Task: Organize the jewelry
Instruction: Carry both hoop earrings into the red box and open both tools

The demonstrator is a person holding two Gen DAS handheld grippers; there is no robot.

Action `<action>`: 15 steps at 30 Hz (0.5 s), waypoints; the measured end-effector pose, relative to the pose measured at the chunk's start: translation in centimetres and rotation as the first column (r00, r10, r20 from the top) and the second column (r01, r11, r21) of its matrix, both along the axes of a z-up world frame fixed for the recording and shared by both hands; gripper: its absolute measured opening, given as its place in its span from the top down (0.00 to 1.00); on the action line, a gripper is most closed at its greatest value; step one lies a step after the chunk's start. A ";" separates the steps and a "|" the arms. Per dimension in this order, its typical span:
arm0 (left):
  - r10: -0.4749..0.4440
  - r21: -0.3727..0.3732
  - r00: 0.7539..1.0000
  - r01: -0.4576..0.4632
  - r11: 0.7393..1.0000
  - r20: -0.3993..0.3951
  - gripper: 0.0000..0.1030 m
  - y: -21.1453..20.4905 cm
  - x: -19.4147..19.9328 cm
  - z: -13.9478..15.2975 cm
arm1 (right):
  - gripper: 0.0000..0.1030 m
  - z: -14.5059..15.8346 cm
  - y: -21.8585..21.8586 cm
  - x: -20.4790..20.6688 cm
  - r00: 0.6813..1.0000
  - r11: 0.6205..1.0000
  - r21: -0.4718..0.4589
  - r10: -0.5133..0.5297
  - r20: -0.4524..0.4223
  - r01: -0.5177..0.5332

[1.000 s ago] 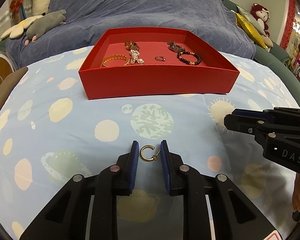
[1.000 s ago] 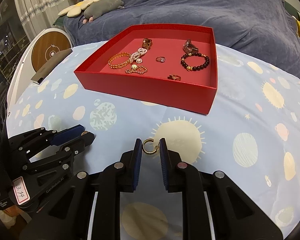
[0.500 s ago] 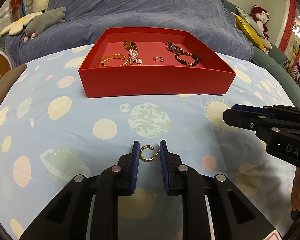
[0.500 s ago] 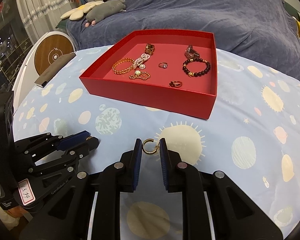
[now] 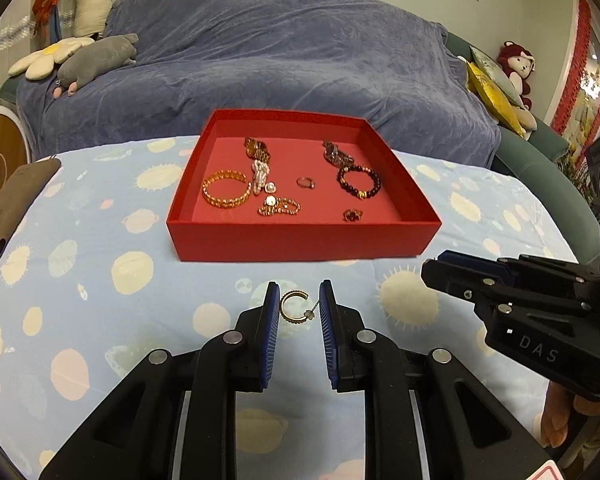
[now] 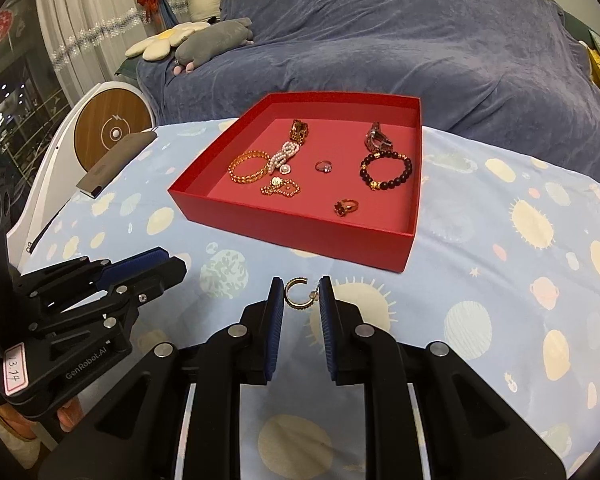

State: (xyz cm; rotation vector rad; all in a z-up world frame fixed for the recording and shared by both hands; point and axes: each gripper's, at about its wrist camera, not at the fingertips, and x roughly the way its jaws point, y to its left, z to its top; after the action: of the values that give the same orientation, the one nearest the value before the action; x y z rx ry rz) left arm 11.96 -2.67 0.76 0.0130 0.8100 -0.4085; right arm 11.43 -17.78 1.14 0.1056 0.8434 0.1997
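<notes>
Each gripper holds a gold hoop earring short of the red tray

The left gripper point(image 5: 299, 307) pinches a gold hoop earring point(image 5: 293, 306) between its blue pads; the right gripper point(image 6: 301, 296) clamps a second hoop earring point(image 6: 296, 292) likewise; both hang above the planet-print cloth point(image 5: 100, 280); just beyond, the red tray point(image 6: 300, 226) holds a dark bead bracelet point(image 6: 386, 171), a gold bangle point(image 6: 247, 167), rings and chains.

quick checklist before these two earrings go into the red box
1. Left gripper shut on gold hoop earring: ok.
2. Right gripper shut on second hoop earring: ok.
3. Both earrings lifted off the cloth: cannot tell.
4. Red box open, ahead of both grippers: ok.
5. Bare floor in the box's front middle: ok.
6. Grippers apart from each other: ok.
</notes>
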 end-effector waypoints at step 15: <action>0.018 0.018 0.998 -0.019 1.000 0.068 0.83 -3.0 10.2 3.5 | 0.83 2.5 -0.6 8.5 0.997 0.999 0.015 -0.053 0.063 0.052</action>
State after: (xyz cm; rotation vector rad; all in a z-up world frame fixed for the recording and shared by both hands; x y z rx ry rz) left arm 22.20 -5.67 4.25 0.0367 0.7467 -0.3810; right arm 19.89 -18.40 3.67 0.1331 0.7751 0.1584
